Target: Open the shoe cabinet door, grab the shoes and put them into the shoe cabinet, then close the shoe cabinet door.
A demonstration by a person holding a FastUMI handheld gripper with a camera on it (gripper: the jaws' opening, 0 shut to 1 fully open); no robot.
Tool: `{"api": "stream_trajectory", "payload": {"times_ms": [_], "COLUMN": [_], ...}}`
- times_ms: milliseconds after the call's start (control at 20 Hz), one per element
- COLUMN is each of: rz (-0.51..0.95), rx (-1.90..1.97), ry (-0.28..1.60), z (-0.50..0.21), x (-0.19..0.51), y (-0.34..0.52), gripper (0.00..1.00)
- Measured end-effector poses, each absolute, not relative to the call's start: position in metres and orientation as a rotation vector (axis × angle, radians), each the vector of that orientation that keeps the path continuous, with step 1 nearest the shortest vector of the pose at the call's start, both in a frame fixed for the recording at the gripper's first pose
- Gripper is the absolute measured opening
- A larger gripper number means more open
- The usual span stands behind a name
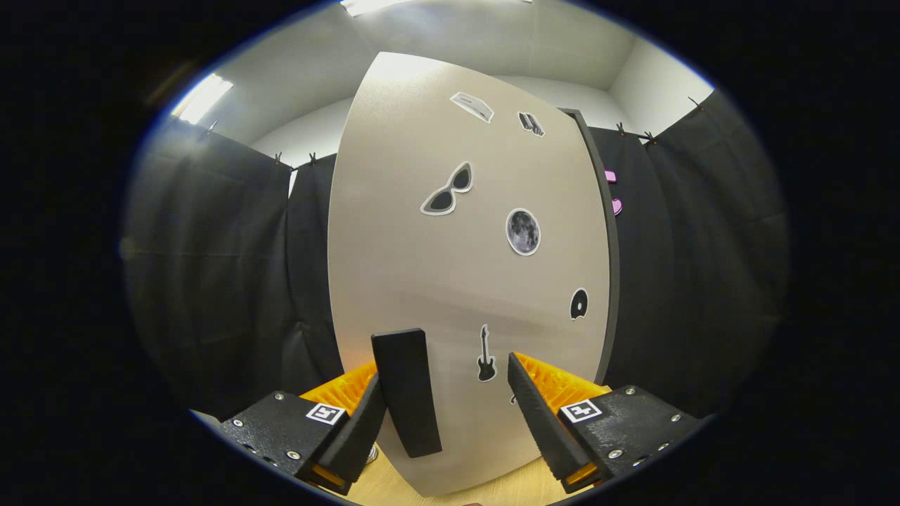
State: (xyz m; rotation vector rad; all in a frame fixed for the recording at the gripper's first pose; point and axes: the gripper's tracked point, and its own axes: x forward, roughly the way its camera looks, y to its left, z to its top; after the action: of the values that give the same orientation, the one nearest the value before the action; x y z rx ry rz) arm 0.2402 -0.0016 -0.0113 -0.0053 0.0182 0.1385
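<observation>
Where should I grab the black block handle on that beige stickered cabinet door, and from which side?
Grip the black block handle across its two long flat sides, coming straight at the beige cabinet door. It stands out from the panel as a narrow upright slab, so its sides give the fingers parallel faces. The gripper is open, one finger already beside the handle; shift sideways to centre the handle in the gap, then close.

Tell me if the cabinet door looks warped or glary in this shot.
Gripper view: the cabinet door bulges from fisheye distortion; soft glare brightens its top; stickers stay sharp; the dark handle sits between the open gripper fingers, against the left one.
</observation>
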Motion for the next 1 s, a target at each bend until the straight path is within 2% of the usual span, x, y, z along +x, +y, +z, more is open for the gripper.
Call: {"api": "stream_trajectory", "payload": {"times_ms": [1000], "rz": [0.012], "rx": [-0.014], "ry": [0.014], "z": [-0.014], "x": [0.261], "y": [0.009], "gripper": [0.96]}}
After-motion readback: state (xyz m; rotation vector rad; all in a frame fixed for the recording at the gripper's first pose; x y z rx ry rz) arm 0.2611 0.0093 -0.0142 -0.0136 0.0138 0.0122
